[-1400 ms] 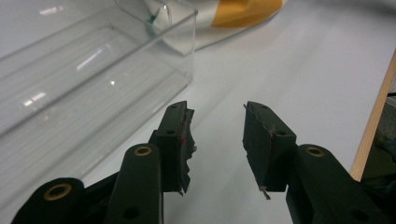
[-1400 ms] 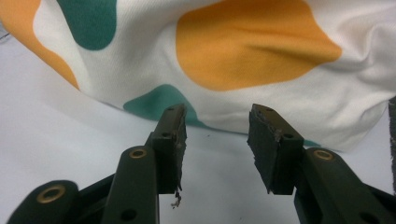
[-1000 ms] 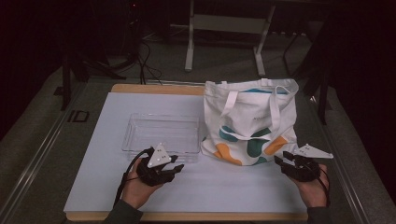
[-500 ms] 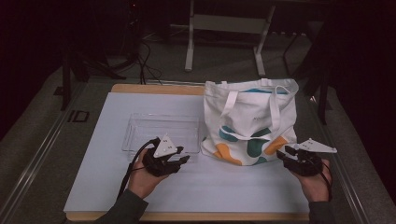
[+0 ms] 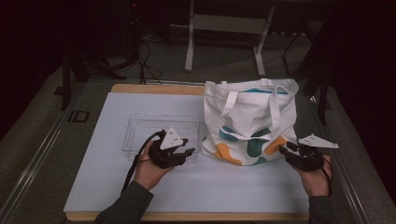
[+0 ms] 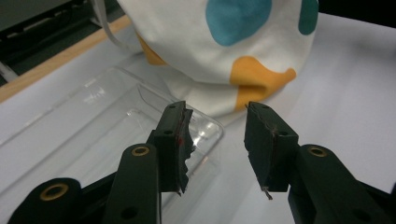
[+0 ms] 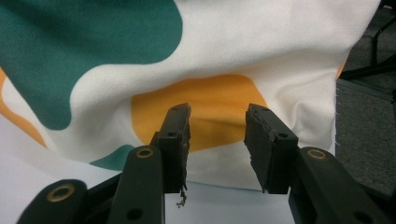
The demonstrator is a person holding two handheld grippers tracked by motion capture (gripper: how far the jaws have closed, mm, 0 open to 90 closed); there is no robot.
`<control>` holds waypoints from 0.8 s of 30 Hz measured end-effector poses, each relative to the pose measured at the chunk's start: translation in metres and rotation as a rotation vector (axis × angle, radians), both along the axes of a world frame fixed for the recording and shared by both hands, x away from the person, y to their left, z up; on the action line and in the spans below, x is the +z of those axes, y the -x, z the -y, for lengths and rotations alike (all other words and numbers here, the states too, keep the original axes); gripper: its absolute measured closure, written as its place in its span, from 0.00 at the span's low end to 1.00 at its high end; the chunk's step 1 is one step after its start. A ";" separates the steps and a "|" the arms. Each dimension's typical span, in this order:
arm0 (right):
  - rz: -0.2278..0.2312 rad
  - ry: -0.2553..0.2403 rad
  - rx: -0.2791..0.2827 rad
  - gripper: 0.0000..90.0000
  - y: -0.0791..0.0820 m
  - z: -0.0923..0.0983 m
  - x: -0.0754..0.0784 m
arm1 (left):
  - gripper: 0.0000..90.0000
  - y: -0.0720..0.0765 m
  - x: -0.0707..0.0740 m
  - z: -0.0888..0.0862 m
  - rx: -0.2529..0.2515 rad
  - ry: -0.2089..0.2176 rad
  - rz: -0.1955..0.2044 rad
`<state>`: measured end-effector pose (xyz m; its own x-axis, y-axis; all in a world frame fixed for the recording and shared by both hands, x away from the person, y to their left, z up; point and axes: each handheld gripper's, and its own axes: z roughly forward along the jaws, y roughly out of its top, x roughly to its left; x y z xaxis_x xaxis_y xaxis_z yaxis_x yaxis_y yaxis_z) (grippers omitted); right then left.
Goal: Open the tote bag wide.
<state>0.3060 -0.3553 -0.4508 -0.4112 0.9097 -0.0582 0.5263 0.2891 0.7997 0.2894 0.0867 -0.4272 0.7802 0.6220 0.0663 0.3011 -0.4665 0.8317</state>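
Observation:
A white cloth tote bag (image 5: 252,121) with teal and orange blotches stands on the right half of the table, its handles hanging down the front. Left of it lies a clear plastic tray (image 5: 154,126). My left gripper (image 5: 188,145) hovers over the tray's near right corner and points toward the bag. In the left gripper view it (image 6: 215,116) is open and empty, with the tray (image 6: 93,126) and bag (image 6: 224,46) ahead. My right gripper (image 5: 285,147) sits at the bag's lower right corner. Its jaws (image 7: 218,116) have just been closing but still stand apart, with nothing between them, facing an orange patch of the bag (image 7: 257,42).
The white tabletop (image 5: 210,186) has a wooden rim at the far side. Grey carpet surrounds it, with a metal rail (image 5: 42,154) at the left and a table frame (image 5: 224,28) and cables behind. Open surface lies in front of the bag and tray.
My left gripper has moved right and away from me, rising a little, to the tray's near right corner. The right gripper stays about where it was.

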 end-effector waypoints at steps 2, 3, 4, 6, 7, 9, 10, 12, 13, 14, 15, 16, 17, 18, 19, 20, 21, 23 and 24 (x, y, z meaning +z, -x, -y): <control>0.001 0.002 -0.001 0.66 -0.002 0.000 0.001 | 0.66 -0.003 0.002 0.000 0.005 0.003 0.001; 0.007 0.001 -0.002 0.66 -0.003 0.001 0.003 | 0.66 -0.005 0.004 0.000 0.013 0.006 0.002; 0.007 0.001 -0.002 0.66 -0.003 0.001 0.003 | 0.66 -0.007 0.005 0.000 0.016 0.014 -0.006; 0.016 -0.006 -0.013 0.65 -0.006 0.002 0.005 | 0.66 -0.011 0.007 -0.001 0.015 0.010 -0.007; 0.018 -0.009 -0.014 0.65 -0.007 0.003 0.006 | 0.66 -0.013 0.007 0.000 0.017 0.011 -0.009; 0.019 -0.010 -0.013 0.65 -0.008 0.003 0.007 | 0.66 -0.017 0.007 0.000 0.017 0.017 -0.018; 0.018 -0.010 -0.013 0.65 -0.009 0.003 0.008 | 0.66 -0.018 0.007 0.000 0.020 0.019 -0.020; 0.024 -0.012 -0.016 0.64 -0.011 0.005 0.011 | 0.66 -0.022 0.007 0.001 0.019 0.022 -0.023; 0.024 -0.012 -0.016 0.64 -0.011 0.005 0.011 | 0.66 -0.025 0.007 0.001 0.020 0.019 -0.024; 0.024 -0.011 -0.018 0.64 -0.013 0.005 0.013 | 0.66 -0.027 0.007 0.002 0.019 0.015 -0.024; 0.024 -0.011 -0.018 0.64 -0.013 0.005 0.013 | 0.66 -0.030 0.007 0.002 0.016 0.011 -0.025; 0.027 -0.008 -0.019 0.64 -0.015 0.006 0.014 | 0.66 -0.032 0.006 0.002 0.015 0.012 -0.025; 0.028 -0.006 -0.018 0.64 -0.016 0.006 0.014 | 0.66 -0.034 0.006 0.003 0.014 0.011 -0.027; 0.028 -0.004 -0.020 0.64 -0.017 0.007 0.016 | 0.66 -0.036 0.006 0.004 0.013 0.007 -0.025; 0.029 -0.003 -0.021 0.64 -0.018 0.008 0.016 | 0.66 -0.038 0.005 0.004 0.013 0.016 -0.031; 0.029 -0.002 -0.023 0.64 -0.019 0.008 0.017 | 0.66 -0.040 0.005 0.004 0.007 0.028 -0.038; 0.032 -0.002 -0.023 0.64 -0.020 0.009 0.017 | 0.65 -0.041 0.004 0.005 0.008 0.034 -0.043; 0.034 -0.010 -0.029 0.63 -0.022 0.011 0.018 | 0.65 -0.043 0.003 0.006 0.008 0.025 -0.037; 0.037 -0.017 -0.034 0.63 -0.023 0.012 0.018 | 0.65 -0.044 0.002 0.007 0.008 0.023 -0.038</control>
